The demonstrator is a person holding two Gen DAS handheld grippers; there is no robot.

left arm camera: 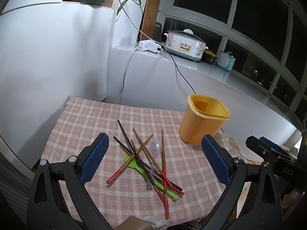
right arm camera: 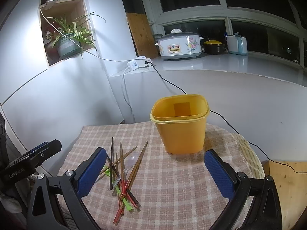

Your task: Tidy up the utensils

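Checked pink cloth covered the surface [left arm camera: 80,118]. Wooden chopsticks [left arm camera: 143,153], green plastic spoon [left arm camera: 134,165] and clear plastic spoon [left arm camera: 156,146] lay heaped together; yellow plastic container [right arm camera: 181,126] stood empty. My left hand-held gripper [left arm camera: 155,159] and right hand-held gripper [right arm camera: 155,170] hovered spread wide, holding nothing. Nothing sorted yet.

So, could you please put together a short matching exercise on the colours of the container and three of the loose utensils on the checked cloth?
Things:
1. container
2. flat spoon
3. round-bowled spoon
4. chopsticks

Colours:
A. clear with a faint purple tint
B. yellow-orange
C. brown with red ends
D. bright green

Pairs: 1-B, 2-D, 3-A, 4-C

The utensils lie in one crossed pile on the cloth, to the left of the container, which stands upright with nothing visible inside.
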